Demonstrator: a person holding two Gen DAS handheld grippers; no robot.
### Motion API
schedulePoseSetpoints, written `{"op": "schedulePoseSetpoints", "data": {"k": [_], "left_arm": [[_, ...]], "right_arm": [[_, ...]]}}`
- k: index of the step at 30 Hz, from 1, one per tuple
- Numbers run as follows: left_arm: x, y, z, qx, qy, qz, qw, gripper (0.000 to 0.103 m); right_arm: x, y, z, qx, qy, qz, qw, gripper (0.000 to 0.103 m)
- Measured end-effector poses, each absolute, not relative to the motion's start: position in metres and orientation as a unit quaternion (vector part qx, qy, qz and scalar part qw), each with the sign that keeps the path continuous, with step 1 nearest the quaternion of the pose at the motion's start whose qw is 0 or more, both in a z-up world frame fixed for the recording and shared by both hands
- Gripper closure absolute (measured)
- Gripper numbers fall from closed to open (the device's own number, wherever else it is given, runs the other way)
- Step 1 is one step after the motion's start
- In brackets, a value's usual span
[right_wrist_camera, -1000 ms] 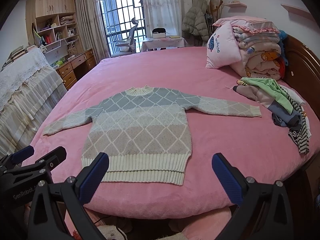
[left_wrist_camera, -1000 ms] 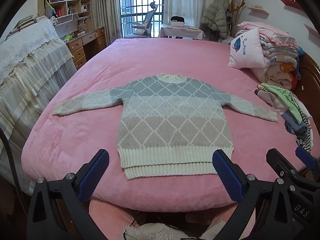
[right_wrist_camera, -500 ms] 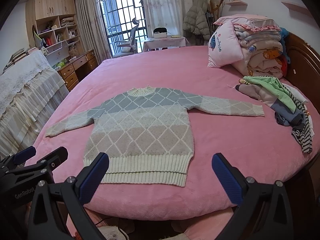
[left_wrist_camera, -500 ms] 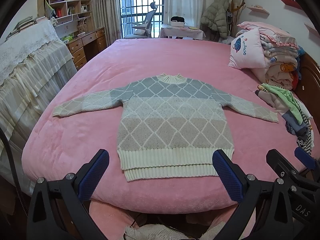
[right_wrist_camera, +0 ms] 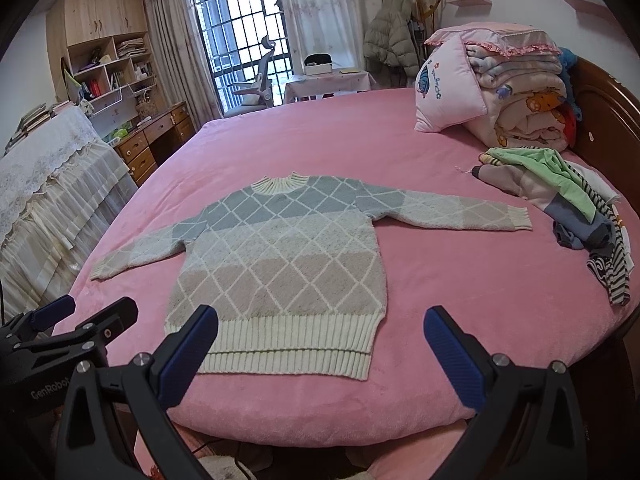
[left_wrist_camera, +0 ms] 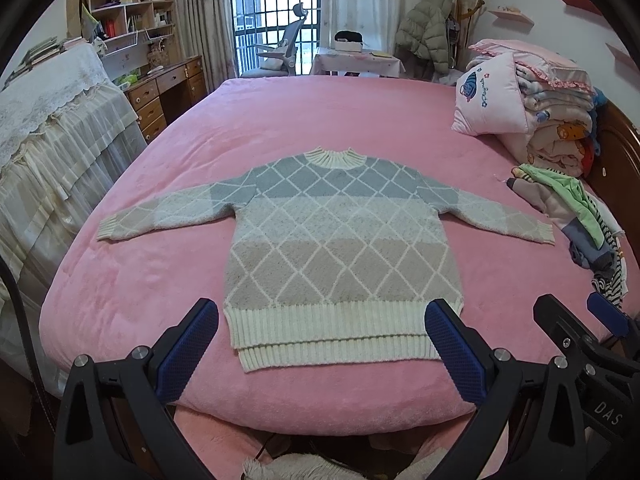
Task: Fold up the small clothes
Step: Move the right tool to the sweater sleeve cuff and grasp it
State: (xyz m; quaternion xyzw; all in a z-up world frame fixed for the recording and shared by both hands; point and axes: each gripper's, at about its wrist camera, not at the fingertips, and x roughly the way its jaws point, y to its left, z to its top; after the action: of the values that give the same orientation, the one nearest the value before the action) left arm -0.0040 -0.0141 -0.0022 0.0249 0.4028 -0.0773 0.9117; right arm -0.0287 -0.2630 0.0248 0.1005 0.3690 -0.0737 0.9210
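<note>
Bedroom with a wide pink plush bedspread point(left_wrist_camera: 168, 280) filling most of both frames, near edge rounding off along the bottom. At frame centre, lying flat and fully spread, a small knitted sweater with blue, grey and beige bands, white diamond lines and cream ribbed hem point(left_wrist_camera: 340, 248), sleeves out to both sides, hem near the bed's front edge. Bare pink on either side of the body and beyond the collar. At right, near the right cuff, a loose heap of small clothes in green, grey and stripes point(right_wrist_camera: 568, 204); behind it a stack of folded quilts with a pink pillow point(right_wrist_camera: 516, 80). Left gripper point(left_wrist_camera: 320, 354) spread wide, holding nothing, blue pads flanking the hem from in front of the bed edge. Right gripper point(right_wrist_camera: 320, 354) likewise wide and holding nothing.
</note>
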Motion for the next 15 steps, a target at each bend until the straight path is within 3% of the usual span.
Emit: {"op": "schedulePoseSetpoints", "data": {"k": [9,15], "left_arm": [[0.042,-0.062,0.022,0.047,0.381,-0.084,0.92,0.001],[0.079,-0.129,0.036,0.069,0.36,-0.144,0.919,0.001]], "right_arm": [[-0.012,-0.312,0.024,0.06,0.342,-0.141,0.927,0.0],[0.002,-0.369,0.019,0.09,0.337,-0.15,0.925,0.0]]}}
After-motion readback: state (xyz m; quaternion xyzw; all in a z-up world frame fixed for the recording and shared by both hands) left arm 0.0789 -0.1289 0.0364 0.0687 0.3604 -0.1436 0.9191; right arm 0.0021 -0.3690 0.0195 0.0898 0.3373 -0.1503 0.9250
